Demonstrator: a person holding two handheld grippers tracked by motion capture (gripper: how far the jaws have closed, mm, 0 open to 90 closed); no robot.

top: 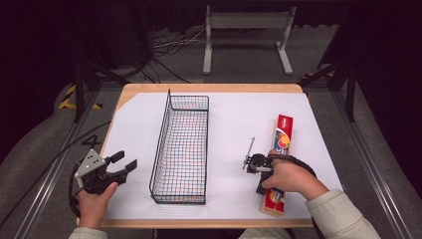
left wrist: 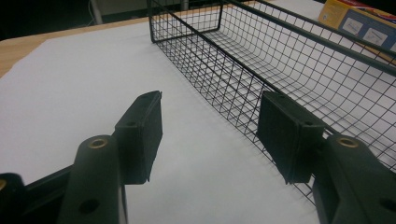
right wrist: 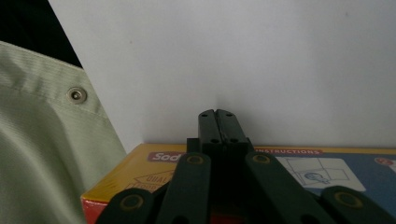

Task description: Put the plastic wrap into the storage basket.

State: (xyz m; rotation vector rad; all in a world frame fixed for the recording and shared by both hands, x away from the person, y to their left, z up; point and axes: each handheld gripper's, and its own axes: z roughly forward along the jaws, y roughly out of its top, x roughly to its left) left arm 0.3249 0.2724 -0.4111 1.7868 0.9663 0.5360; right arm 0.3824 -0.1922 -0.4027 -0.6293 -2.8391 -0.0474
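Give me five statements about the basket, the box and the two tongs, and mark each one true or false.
1. The wire basket holds nothing. True.
2. The long box lies inside the basket. False: it lies on the white sheet, to the right of the basket and apart from it.
3. The left tongs are open, with bare white sheet showing between the jaws. True.
4. The right tongs gape wide. False: in the right gripper view the jaws are pressed together, above the box's printed face.
5. The left tongs are gripping the basket's rim. False: they are at the basket's left side and hold nothing.
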